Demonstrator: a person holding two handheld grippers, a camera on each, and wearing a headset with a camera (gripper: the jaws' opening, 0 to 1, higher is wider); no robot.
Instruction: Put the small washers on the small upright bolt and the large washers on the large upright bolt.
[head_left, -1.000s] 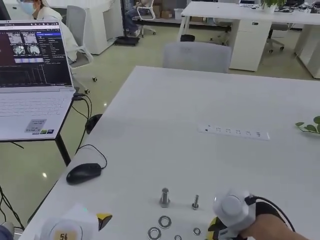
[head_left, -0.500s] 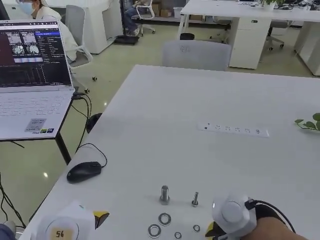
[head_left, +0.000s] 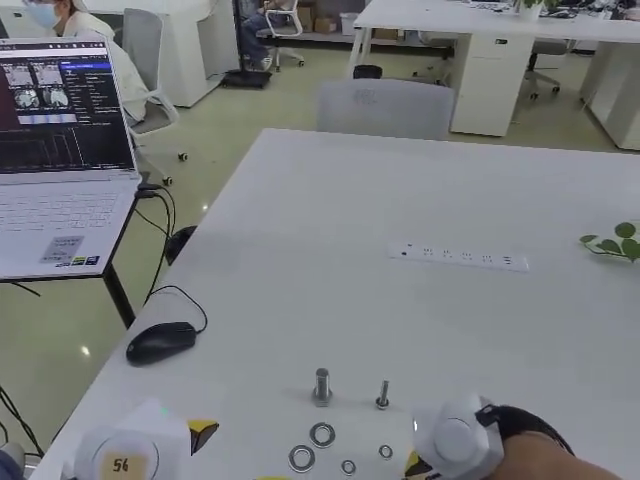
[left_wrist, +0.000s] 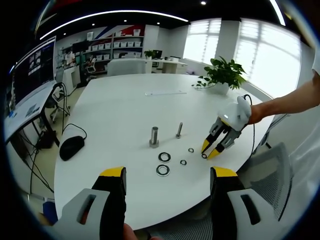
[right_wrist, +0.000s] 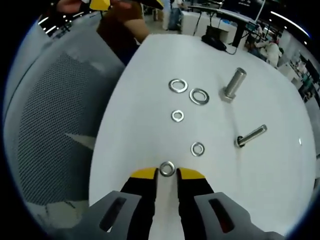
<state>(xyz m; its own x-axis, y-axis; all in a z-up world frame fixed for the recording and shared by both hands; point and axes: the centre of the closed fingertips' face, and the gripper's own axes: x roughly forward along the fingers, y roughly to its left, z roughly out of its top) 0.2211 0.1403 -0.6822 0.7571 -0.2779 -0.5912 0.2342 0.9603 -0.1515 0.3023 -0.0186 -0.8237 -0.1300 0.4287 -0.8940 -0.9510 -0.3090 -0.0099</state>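
At near counter (head_left: 420, 190) edge, your right gripper (right_wrist: 167, 174) narrow, pinching small washer (right_wrist: 167, 168) at tips. Your left gripper (left_wrist: 167, 174) wide. Large bolt (head_left: 321, 386), small bolt (head_left: 383, 395) upright, four loose washers (head_left: 322, 434) just before them, all unmoved since second ago; only your head shifted.

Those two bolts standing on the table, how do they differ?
The large bolt is thicker and taller; the small bolt is thin and shorter. In the head view the large bolt stands left of the small bolt. Both are upright on the white table, grey metal, with no washers on them yet.
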